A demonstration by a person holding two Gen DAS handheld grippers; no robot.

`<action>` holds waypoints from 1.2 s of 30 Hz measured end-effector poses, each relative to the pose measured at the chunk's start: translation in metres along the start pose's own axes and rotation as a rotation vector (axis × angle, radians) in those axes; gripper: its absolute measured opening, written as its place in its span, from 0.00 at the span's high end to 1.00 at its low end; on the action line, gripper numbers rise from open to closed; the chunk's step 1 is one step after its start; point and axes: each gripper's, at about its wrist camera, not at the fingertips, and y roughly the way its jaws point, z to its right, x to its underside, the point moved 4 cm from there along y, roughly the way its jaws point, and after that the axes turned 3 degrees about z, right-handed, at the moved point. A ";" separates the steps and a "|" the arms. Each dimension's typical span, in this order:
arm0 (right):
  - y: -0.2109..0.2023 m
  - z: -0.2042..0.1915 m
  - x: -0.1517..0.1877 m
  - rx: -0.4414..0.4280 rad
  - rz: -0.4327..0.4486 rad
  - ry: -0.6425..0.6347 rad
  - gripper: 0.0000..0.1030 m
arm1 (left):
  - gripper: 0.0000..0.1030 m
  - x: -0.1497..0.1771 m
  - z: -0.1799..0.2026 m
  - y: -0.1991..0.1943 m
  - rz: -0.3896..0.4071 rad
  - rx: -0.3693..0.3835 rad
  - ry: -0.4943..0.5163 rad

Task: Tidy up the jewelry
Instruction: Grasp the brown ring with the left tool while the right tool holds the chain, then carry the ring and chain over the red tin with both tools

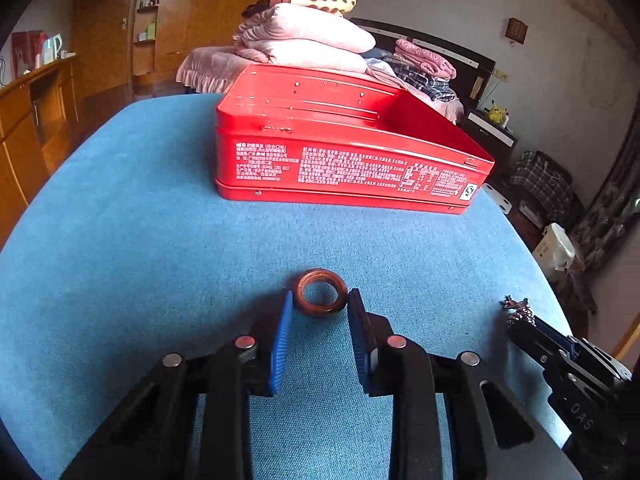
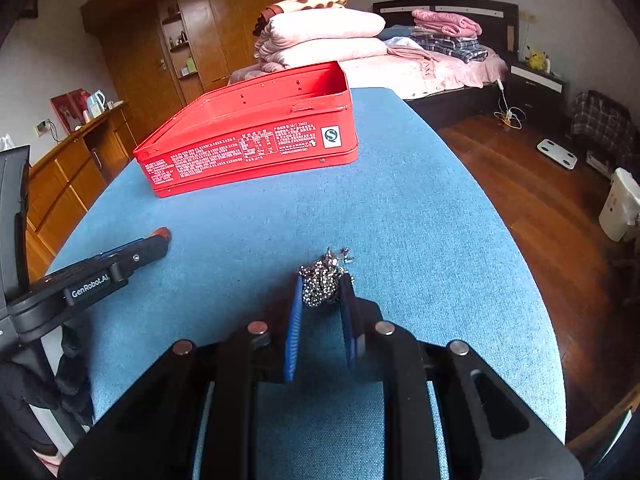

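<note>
Brown ring (image 1: 319,291) pinched in left gripper (image 1: 319,300); silvery tangle (image 2: 323,285), indistinct, clamped in right gripper (image 2: 323,292).

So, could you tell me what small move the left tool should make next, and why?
Probably lift it toward the open red tin: the left tool appears closed on the brown ring, which sits on the blue cloth, while the right tool already grips the silver chain.

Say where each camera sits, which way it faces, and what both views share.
Left wrist: on the left tool, looking down along its fingers at the brown ring between them; the right tool shows at right.
Right wrist: on the right tool, facing the silver chain bundle it pinches; the left tool shows at left.
Shared: red tin, blue tabletop, bed behind.
</note>
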 end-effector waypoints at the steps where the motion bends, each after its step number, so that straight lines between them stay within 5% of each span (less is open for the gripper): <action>1: 0.000 0.000 0.000 0.001 0.002 -0.001 0.83 | 0.73 0.002 -0.001 -0.003 0.003 0.000 0.006; 13: -0.005 -0.015 0.002 -0.053 0.017 -0.018 0.86 | 0.73 0.015 -0.019 -0.049 0.082 -0.066 0.062; 36: -0.041 -0.055 -0.020 -0.191 0.124 -0.065 0.90 | 0.73 0.003 -0.028 -0.088 0.181 -0.040 0.064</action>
